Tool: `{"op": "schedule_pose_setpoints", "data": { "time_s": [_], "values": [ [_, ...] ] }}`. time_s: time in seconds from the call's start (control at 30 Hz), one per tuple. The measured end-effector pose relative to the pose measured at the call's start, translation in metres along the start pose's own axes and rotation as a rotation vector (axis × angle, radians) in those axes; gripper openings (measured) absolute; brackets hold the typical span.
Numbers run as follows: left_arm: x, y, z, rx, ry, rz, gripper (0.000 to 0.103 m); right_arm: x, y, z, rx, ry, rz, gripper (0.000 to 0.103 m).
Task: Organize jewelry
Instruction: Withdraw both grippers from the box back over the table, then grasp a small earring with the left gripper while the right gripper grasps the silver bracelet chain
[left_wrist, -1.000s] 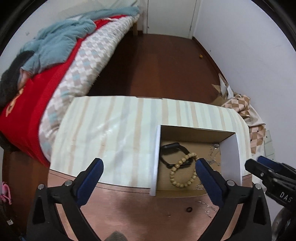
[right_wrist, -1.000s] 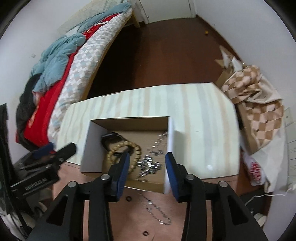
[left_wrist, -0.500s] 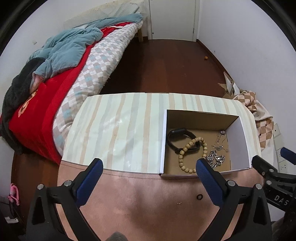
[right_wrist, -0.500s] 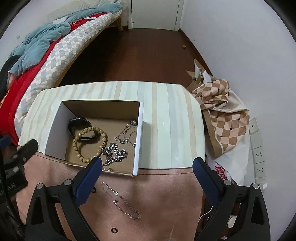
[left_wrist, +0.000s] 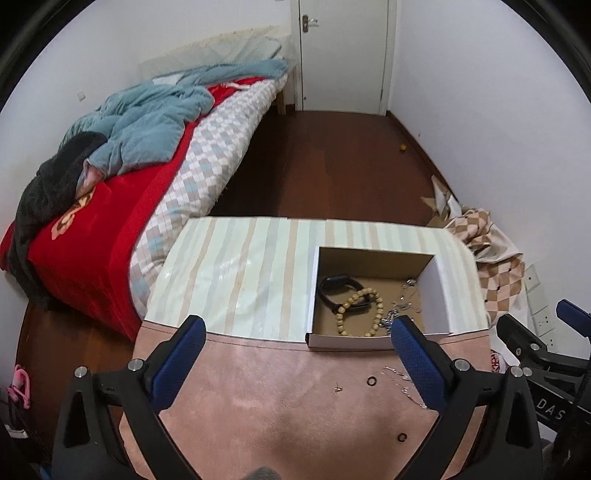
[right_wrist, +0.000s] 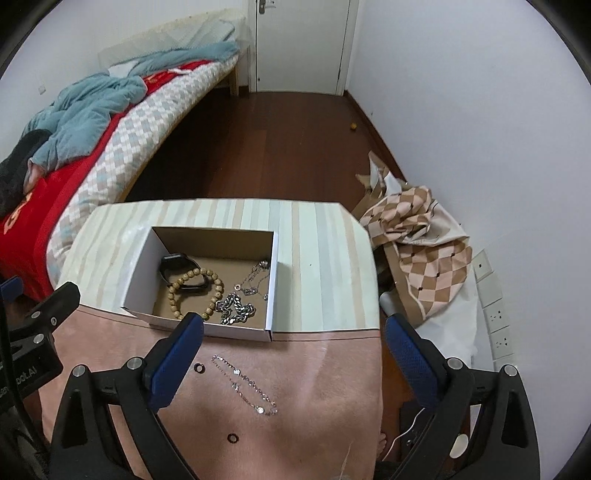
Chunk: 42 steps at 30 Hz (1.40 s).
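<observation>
— What are the grippers doing?

— The left gripper (left_wrist: 295, 354) and the right gripper (right_wrist: 293, 354) are both hovering over the pink mat (right_wrist: 325, 387), jaws spread wide, gripping nothing.

— And the jewelry?

— A bead bracelet (right_wrist: 195, 291), a black band (right_wrist: 181, 273) and a silver chain (right_wrist: 236, 308) are lying inside the open box (right_wrist: 275, 280) on the striped table (right_wrist: 325, 258). A thin necklace (right_wrist: 243, 384) and two small rings (right_wrist: 199, 367) are sitting on the mat, just in front of the box
</observation>
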<state>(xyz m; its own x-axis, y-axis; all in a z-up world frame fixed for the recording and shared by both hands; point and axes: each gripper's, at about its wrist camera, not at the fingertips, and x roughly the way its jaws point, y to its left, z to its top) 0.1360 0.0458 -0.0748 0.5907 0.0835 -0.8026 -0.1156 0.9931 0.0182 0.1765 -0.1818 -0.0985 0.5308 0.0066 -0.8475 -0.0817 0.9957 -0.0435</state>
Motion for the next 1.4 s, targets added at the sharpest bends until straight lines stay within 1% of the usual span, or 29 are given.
{"op": "schedule_pose_setpoints", "data": {
  "time_s": [0.23, 0.47, 0.63, 0.77, 0.83, 0.93, 1.03, 1.07, 1.13, 1.17, 1.2, 1.23, 1.3, 1.33, 1.4],
  "values": [
    [-0.038, -0.003, 0.000, 0.012, -0.065, -0.012, 0.102, -0.045, -0.007, -0.006, 0.003, -0.083, -0.018, 0.100],
    [-0.063, -0.001, -0.005, -0.003, -0.089, -0.036, 0.102, -0.081, -0.013, -0.010, 0.022, -0.145, -0.016, 0.100],
    [-0.073, -0.002, -0.009, -0.004, -0.097, -0.050, 0.102, -0.098, -0.015, -0.014, 0.027, -0.167, -0.010, 0.100],
    [-0.070, -0.002, -0.015, -0.018, -0.081, -0.043, 0.102, -0.098, -0.018, -0.020, 0.036, -0.159, 0.000, 0.100],
    [-0.061, 0.000, -0.023, -0.029, -0.059, -0.034, 0.102, -0.091, -0.021, -0.027, 0.045, -0.134, 0.013, 0.100],
    [-0.038, 0.003, -0.038, -0.040, -0.016, 0.000, 0.102, -0.071, -0.025, -0.038, 0.060, -0.091, 0.031, 0.100],
    [-0.007, 0.009, -0.058, -0.053, 0.053, 0.032, 0.102, -0.033, -0.032, -0.059, 0.082, -0.015, 0.062, 0.100],
    [0.004, 0.011, -0.065, -0.052, 0.080, 0.047, 0.102, -0.014, -0.033, -0.070, 0.089, 0.021, 0.074, 0.100],
    [0.026, 0.013, -0.079, -0.047, 0.133, 0.072, 0.102, 0.011, -0.036, -0.085, 0.097, 0.060, 0.093, 0.100],
    [0.037, 0.014, -0.086, -0.043, 0.160, 0.086, 0.102, 0.031, -0.036, -0.095, 0.104, 0.099, 0.101, 0.099],
    [0.049, 0.016, -0.094, -0.041, 0.190, 0.101, 0.102, 0.042, -0.037, -0.102, 0.109, 0.118, 0.112, 0.096],
    [0.058, 0.017, -0.100, -0.040, 0.214, 0.110, 0.102, 0.058, -0.037, -0.110, 0.122, 0.145, 0.130, 0.088],
    [0.070, 0.019, -0.109, -0.043, 0.243, 0.128, 0.102, 0.081, -0.036, -0.121, 0.133, 0.182, 0.146, 0.078],
    [0.076, 0.021, -0.113, -0.046, 0.255, 0.134, 0.102, 0.090, -0.035, -0.124, 0.137, 0.194, 0.152, 0.075],
    [0.085, 0.024, -0.116, -0.056, 0.272, 0.141, 0.102, 0.107, -0.031, -0.130, 0.139, 0.202, 0.156, 0.072]
  ]
}}
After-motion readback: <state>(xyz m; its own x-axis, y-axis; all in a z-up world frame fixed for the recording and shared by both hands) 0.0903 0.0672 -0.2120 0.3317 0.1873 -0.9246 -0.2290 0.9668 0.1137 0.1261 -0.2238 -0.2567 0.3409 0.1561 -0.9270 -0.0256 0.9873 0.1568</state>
